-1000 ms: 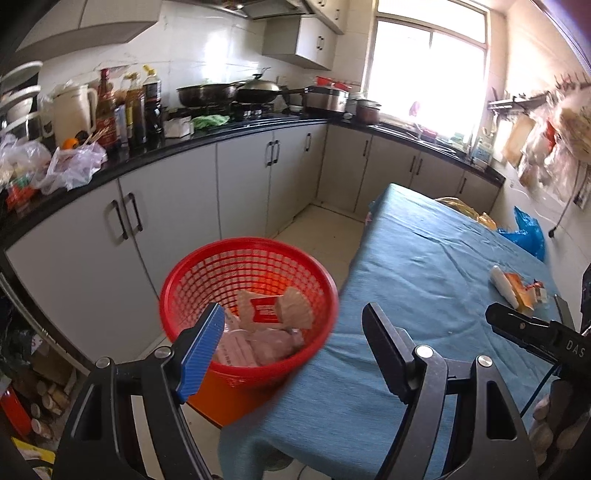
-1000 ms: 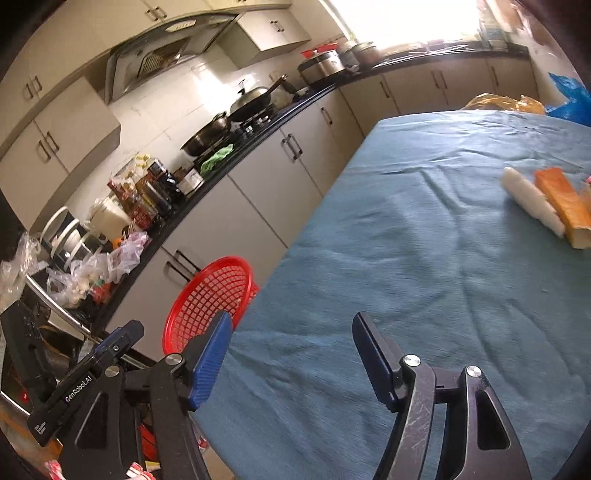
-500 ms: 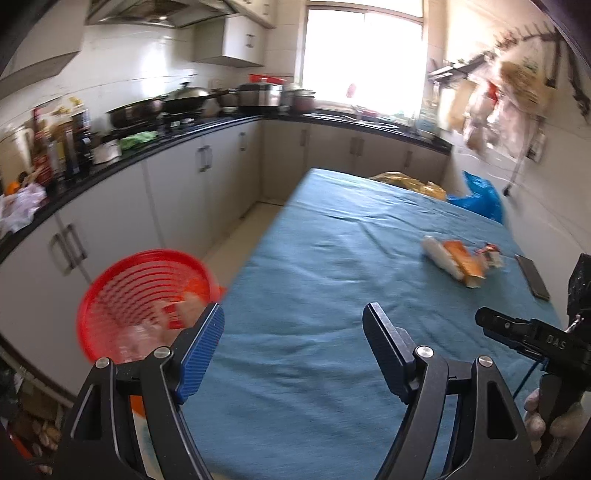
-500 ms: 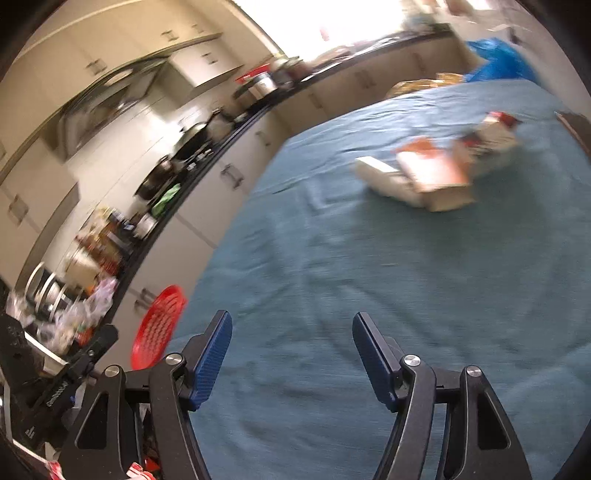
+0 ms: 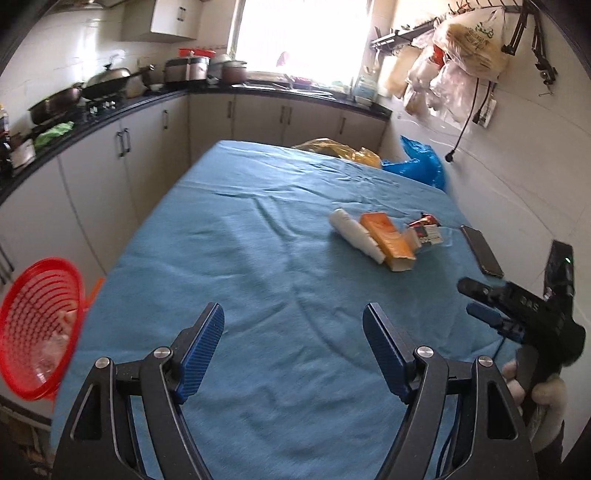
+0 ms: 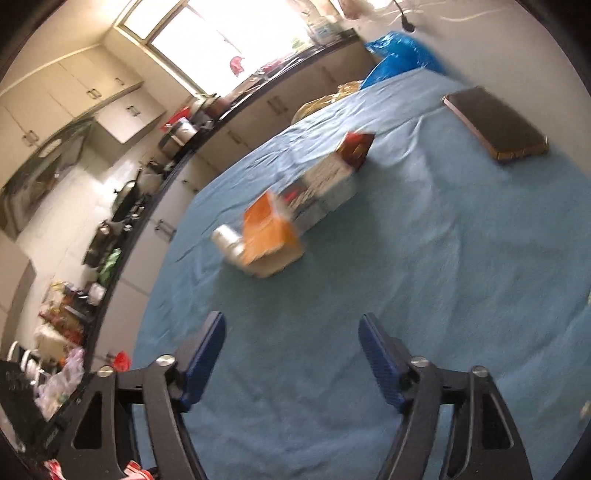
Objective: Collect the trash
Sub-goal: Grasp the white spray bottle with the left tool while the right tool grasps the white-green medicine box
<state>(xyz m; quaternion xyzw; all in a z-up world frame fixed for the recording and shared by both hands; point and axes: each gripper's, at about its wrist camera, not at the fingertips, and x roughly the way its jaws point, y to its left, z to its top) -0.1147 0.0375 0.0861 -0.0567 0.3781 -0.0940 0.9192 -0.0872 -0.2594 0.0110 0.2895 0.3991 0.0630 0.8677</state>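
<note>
Blue tablecloth (image 5: 258,258) carries an orange cardboard box (image 5: 386,240) centre-right of frame, beyond both empty, spread-wide grippers: left gripper (image 5: 293,347), right gripper (image 6: 291,354).

We see a bright window (image 5: 303,35) above black countertops (image 5: 110,110), beige cabinets (image 5: 147,147), white tiled walls (image 5: 517,166), and a blue-clothed table (image 5: 258,277)

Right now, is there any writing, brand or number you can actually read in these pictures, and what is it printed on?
"DAS": on the black body of the right gripper, seen from the left wrist camera; only partly legible.
Green print on the hanging plastic bag: too small to read.
Print on the orange box and the red and white packet on the tablecloth: blurred, unreadable.
Nothing legible in the right wrist view.
</note>
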